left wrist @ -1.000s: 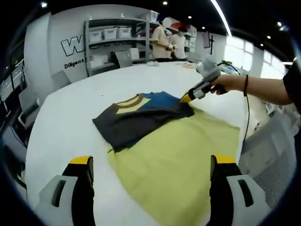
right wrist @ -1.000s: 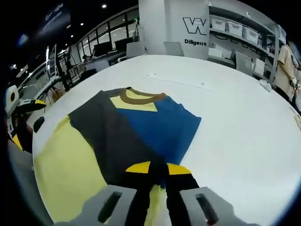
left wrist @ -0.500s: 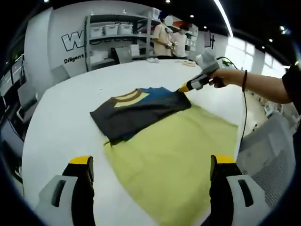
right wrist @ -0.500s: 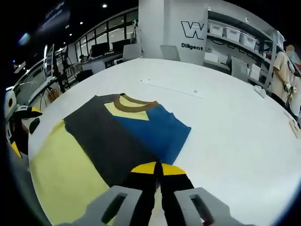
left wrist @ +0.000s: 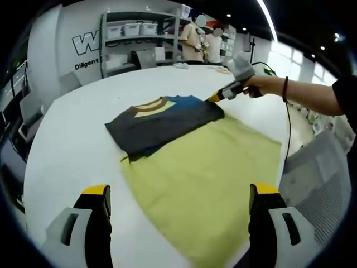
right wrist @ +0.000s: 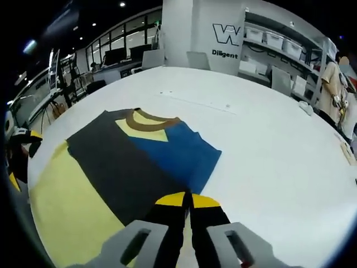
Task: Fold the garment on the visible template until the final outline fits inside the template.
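Lying folded, grey-blue garment [right wrist: 142,162] overlaps yellow template [left wrist: 206,178].

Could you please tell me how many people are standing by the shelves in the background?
2: one in a yellow top and one in a white top, side by side right of the shelves. Others may be hidden.
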Available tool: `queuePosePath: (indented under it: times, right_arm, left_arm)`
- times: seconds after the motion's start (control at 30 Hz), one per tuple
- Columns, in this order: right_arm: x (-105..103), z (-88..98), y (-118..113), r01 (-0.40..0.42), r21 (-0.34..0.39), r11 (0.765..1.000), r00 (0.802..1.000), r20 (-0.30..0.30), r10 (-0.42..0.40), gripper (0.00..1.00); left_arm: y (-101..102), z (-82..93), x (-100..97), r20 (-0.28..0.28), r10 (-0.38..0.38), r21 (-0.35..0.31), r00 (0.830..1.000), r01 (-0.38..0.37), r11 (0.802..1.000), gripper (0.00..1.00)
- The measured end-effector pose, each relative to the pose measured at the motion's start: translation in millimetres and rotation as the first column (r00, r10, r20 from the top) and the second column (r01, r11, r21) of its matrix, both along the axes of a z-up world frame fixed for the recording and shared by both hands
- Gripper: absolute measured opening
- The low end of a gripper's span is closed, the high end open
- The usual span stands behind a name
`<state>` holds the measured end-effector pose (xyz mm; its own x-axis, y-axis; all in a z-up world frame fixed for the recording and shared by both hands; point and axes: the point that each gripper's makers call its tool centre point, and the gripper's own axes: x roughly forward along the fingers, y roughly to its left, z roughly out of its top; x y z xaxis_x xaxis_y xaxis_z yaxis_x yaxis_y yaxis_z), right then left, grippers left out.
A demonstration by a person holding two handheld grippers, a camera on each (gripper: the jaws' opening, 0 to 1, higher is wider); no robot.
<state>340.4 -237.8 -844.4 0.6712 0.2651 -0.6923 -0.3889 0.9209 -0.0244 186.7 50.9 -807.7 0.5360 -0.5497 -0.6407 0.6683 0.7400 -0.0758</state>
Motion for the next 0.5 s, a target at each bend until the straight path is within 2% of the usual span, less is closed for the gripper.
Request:
queuePosePath:
  times: [0.33,0.43,0.5]
  right_arm:
    - [2.3,-2.0,-6.6,0.041,0.031,0.999,0.999,-0.003,-0.041,0.00]
    - [5.4,4.7,-8.6,0.104,0.096,0.990,0.994,0.006,-0.105,0.01]
    - [5.5,11.9,-9.0,0.120,0.127,0.985,0.992,0.016,-0.123,0.07]
  left_arm:
    - [1.7,-8.3,1.1,-0.022,0.009,0.009,1.000,-0.009,1.000,0.99]
    - [1.2,-8.0,2.7,-0.027,0.010,0.002,1.000,-0.010,1.000,0.99]
    - [0.5,-5.6,4.4,-0.025,0.013,-0.008,1.000,-0.013,1.000,0.99]
